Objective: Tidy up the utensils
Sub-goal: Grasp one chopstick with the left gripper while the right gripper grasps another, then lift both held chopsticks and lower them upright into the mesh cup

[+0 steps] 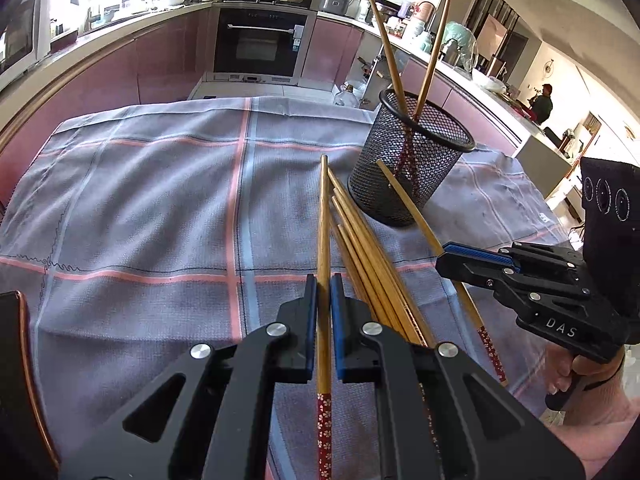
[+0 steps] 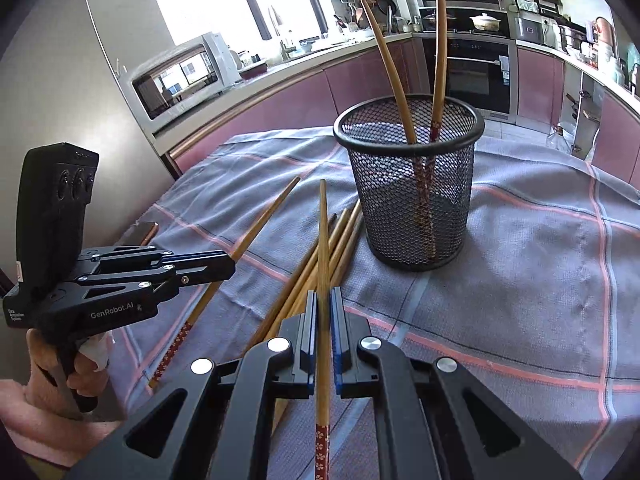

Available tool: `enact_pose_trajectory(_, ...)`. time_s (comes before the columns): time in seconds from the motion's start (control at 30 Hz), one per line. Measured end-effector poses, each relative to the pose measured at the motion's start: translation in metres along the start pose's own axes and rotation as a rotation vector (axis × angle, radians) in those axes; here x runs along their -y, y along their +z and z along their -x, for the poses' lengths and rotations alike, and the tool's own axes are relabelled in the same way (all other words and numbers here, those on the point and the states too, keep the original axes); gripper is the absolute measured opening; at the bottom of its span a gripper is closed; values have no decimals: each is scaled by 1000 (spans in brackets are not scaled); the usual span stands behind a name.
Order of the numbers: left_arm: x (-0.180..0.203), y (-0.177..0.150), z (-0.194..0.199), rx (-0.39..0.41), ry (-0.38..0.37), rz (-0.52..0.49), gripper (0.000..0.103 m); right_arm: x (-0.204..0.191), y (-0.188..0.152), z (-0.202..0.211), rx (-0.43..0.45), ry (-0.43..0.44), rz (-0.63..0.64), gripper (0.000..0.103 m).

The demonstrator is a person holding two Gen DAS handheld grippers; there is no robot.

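My left gripper (image 1: 324, 286) is shut on a wooden chopstick (image 1: 323, 216) with a red flowered handle end, tip pointing forward. My right gripper (image 2: 324, 300) is shut on another such chopstick (image 2: 322, 236). A black mesh cup (image 1: 412, 160) stands on the checked cloth just beyond, holding two chopsticks (image 1: 386, 52) upright; it also shows in the right wrist view (image 2: 412, 184). A loose pile of chopsticks (image 1: 368, 256) lies on the cloth in front of the cup, also seen in the right wrist view (image 2: 320, 264). Each gripper appears in the other's view, the right gripper (image 1: 448, 258) and the left gripper (image 2: 230, 266).
The table is covered by a grey cloth with pink and blue lines (image 1: 160, 208). A dark phone-like object (image 2: 140, 234) lies at the cloth's left edge. Kitchen counters, an oven (image 1: 260, 46) and a microwave (image 2: 180, 76) stand behind the table.
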State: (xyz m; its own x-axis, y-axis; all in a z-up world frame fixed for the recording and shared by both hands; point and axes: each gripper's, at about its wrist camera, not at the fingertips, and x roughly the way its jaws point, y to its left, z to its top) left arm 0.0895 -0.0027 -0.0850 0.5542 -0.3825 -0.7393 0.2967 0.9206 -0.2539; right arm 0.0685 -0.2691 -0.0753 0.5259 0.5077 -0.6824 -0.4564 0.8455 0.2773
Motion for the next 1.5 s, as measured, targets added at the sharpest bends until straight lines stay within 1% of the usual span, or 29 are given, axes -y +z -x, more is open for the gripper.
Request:
enact_pose_trajectory(0.37,6,9,34,71,-90,-6,7,-3,7,25,84,37,-6,5)
enact_pose_trajectory(0.67,9,15,55,114,-162,-1,7,1,12,41,152,39,-15,5)
enact_pose_trajectory(0.73,9,17,61,126,-188,3,7,3,13,45,166,40,-20,5)
enact_pose_trajectory(0.9,11,21,76,162,-221,0,7,8,14,54,198,41,-28,5)
enact_pose_trajectory(1.07,12,27,88,192,-274,3,7,11,20,66,237,42,-28,5)
enact_pose_trajectory(1.27,14,40,100,240,-281,-2,7,14,29,81,289,30,-24,5)
enact_pose_trajectory(1.5,20,63,106,281,-287,-9,7,18,44,99,343,3,-14,5)
